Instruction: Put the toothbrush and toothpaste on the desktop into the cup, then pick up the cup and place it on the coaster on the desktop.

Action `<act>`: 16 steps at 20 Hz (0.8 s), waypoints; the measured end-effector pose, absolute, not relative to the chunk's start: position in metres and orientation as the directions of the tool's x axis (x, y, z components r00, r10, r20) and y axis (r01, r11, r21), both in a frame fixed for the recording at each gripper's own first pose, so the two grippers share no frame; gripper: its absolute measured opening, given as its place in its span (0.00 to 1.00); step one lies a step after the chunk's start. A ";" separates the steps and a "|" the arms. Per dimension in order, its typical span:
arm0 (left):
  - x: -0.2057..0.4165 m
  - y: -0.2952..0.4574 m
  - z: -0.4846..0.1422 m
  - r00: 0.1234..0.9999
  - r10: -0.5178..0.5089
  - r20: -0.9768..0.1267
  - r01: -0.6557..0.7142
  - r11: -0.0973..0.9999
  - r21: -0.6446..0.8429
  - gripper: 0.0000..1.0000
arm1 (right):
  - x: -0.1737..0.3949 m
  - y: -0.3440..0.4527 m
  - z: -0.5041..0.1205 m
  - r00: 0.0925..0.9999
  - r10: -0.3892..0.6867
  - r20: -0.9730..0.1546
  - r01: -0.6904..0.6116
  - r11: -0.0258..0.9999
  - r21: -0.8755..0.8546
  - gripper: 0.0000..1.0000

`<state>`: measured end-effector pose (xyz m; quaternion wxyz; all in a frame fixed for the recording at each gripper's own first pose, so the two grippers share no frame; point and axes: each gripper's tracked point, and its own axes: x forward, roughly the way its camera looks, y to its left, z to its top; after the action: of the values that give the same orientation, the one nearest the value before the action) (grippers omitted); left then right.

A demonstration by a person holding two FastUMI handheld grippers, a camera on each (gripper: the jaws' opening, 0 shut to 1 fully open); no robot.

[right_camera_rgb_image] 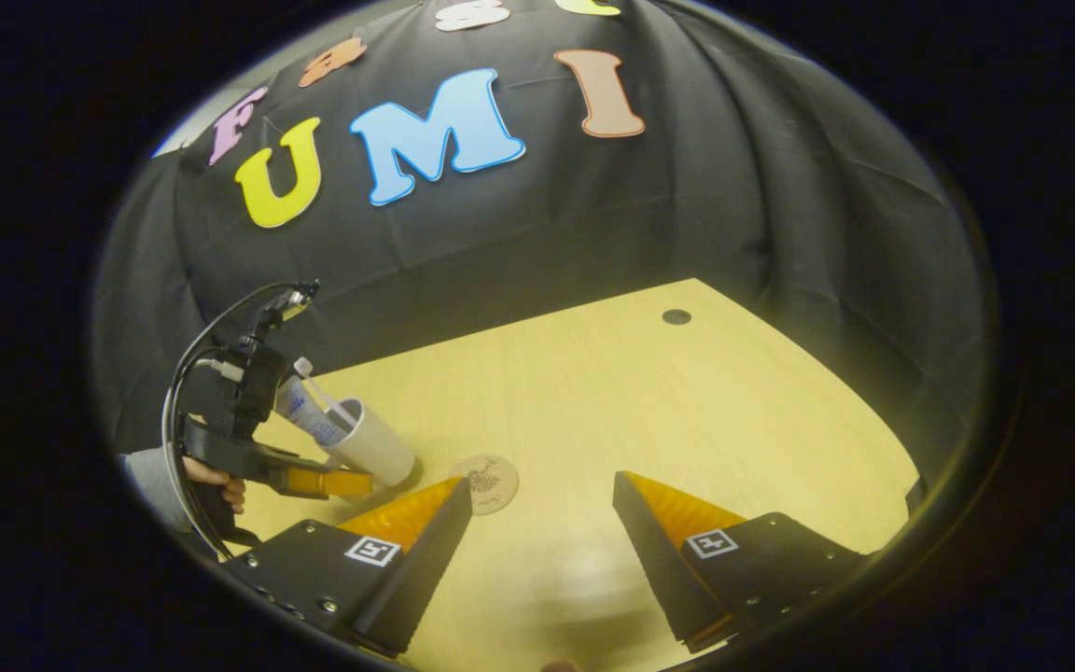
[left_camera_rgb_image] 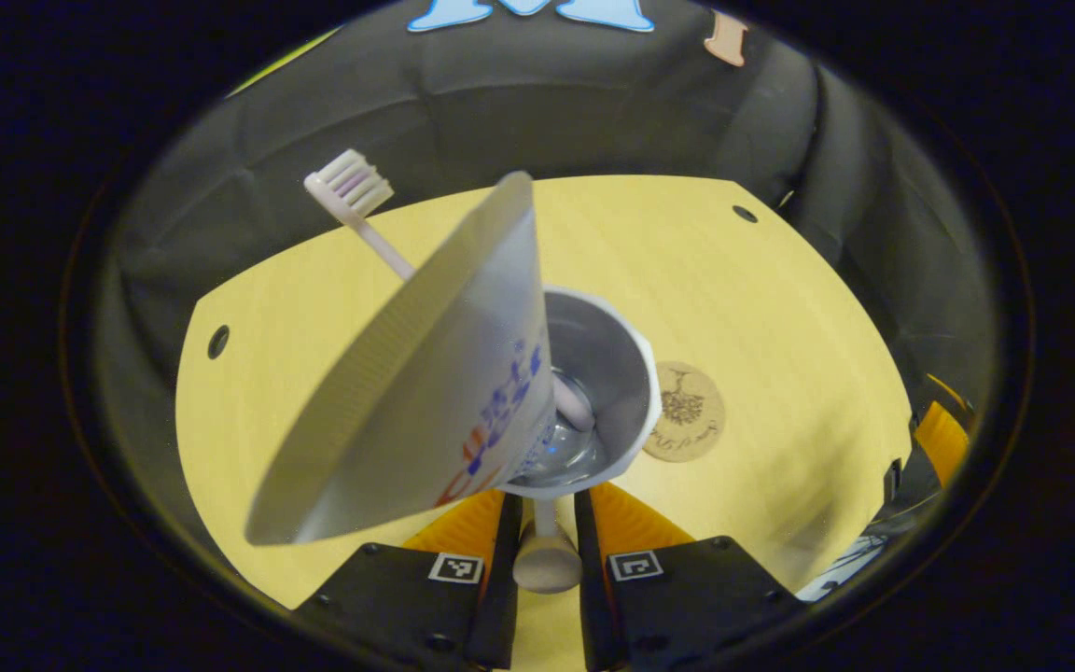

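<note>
**Loaded cup gripped by its handle**

The left gripper [left_camera_rgb_image: 547,523] pinches what seems the handle of the cup [left_camera_rgb_image: 607,392], centre frame, holding toothbrush [left_camera_rgb_image: 351,187] and toothpaste [left_camera_rgb_image: 425,392]. Light but top-heavy; grip low. Coaster [left_camera_rgb_image: 684,411] just beside on smooth wooden desktop [left_camera_rgb_image: 780,308]. Right gripper [right_camera_rgb_image: 542,509] spread, empty.

Left gripper view peers closely into cup [left_camera_rgb_image: 593,392]; right gripper view (farther) shares it.

White cup [left_camera_rgb_image: 626,373], yellow wood-grain desktop [left_camera_rgb_image: 780,308]
</note>
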<state>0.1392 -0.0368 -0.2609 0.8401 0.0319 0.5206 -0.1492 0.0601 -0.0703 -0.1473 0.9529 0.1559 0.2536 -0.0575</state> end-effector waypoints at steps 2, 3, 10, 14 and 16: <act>0.138 -0.061 -0.262 0.403 -0.243 -0.882 0.307 0.944 -0.120 0.35 | 0.056 -0.078 -0.145 0.867 -0.040 -0.498 0.196 0.945 0.264 0.95; 0.139 -0.073 -0.263 0.400 -0.247 -0.882 0.314 0.942 -0.121 0.34 | 0.053 -0.081 -0.145 0.866 -0.045 -0.498 0.200 0.944 0.262 0.95; 0.137 -0.128 -0.275 0.365 -0.262 -0.893 0.354 0.927 -0.127 0.35 | 0.033 -0.120 -0.155 0.852 -0.093 -0.516 0.264 0.926 0.270 0.95; 0.135 -0.133 -0.287 0.336 -0.232 -0.913 0.358 0.928 -0.104 0.34 | 0.025 -0.138 -0.157 0.845 -0.115 -0.522 0.303 0.908 0.291 0.95; 0.135 -0.136 -0.291 0.326 -0.223 -0.919 0.358 0.929 -0.099 0.35 | 0.025 -0.144 -0.159 0.844 -0.124 -0.522 0.316 0.901 0.296 0.95</act>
<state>0.1349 -0.1356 -0.2905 0.8119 0.0609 0.5525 -0.1788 0.0246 -0.1440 -0.1589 0.9415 0.1888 0.2538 -0.1167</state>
